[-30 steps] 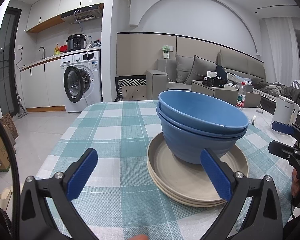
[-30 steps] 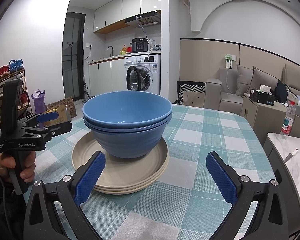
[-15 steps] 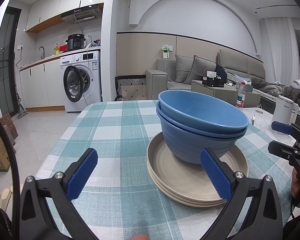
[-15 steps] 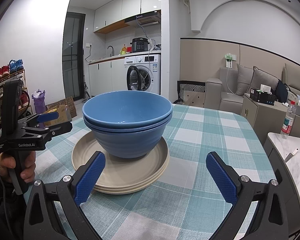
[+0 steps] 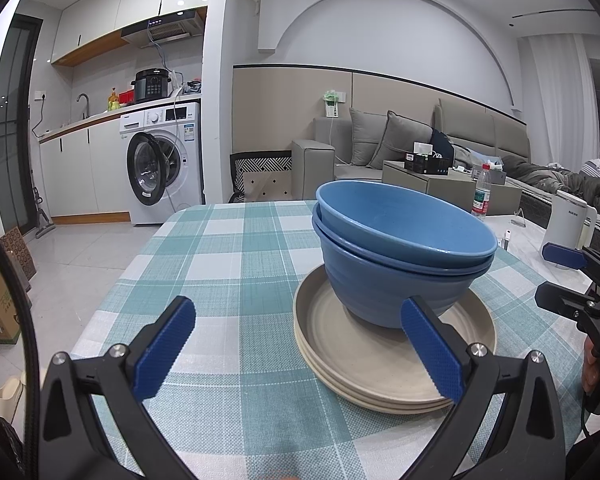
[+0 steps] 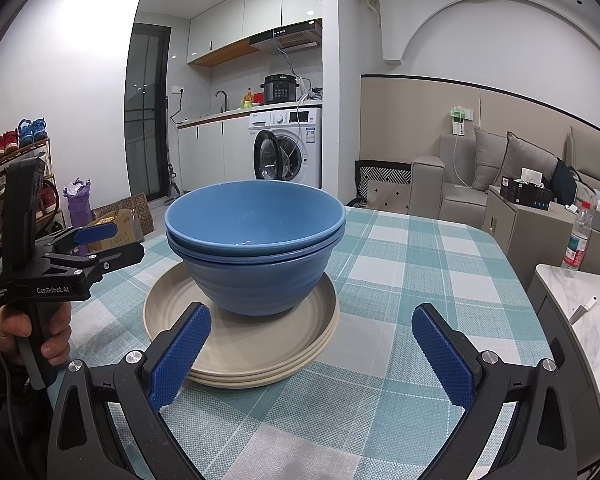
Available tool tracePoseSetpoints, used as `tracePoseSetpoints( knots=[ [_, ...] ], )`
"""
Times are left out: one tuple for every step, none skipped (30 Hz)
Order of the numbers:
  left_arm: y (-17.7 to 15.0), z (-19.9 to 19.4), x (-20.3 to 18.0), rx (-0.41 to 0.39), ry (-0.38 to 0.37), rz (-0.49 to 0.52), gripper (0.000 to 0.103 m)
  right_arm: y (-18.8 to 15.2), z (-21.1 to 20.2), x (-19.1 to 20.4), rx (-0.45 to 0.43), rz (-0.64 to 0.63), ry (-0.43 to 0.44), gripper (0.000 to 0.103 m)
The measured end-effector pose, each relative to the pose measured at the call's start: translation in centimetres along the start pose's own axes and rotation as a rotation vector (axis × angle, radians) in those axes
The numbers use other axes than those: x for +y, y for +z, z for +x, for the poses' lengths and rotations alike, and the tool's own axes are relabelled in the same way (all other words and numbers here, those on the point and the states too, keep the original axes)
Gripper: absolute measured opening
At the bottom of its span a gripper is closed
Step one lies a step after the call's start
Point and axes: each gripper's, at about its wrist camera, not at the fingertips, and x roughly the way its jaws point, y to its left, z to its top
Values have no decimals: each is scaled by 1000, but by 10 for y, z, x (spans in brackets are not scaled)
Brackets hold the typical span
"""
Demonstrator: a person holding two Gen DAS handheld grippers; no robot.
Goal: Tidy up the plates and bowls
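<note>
On the checked table [image 6: 400,264], blue bowls [image 6: 256,240] sat nested atop stacked plates [image 6: 240,344]; both grippers, left [image 5: 296,352] and right [image 6: 312,356], gaped wide, empty. Sorting looked finished; next likely withdrawal.

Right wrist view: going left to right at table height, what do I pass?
Hand on the left gripper's handle → left gripper → beige plate stack carrying the nested blue bowls → bare checked tablecloth → water bottle beyond the table's right edge.
</note>
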Motion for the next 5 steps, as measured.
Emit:
tracePoseSetpoints(
  knots=[
    [0, 0, 0, 0, -1, 0, 103, 0, 0, 0, -1, -1, 0, 103],
    [0, 0, -1, -2, -1, 1, 103, 0, 0, 0, 0, 0, 0, 103],
    [0, -1, -1, -3, -1, 2, 103, 0, 0, 0, 0, 0, 0, 103],
    [0, -1, -2, -6, -1, 3, 103, 0, 0, 0, 0, 0, 0, 103],
    [1, -1, -2, -7, 0, 4, 103, 0, 0, 0, 0, 0, 0, 103]
  ],
)
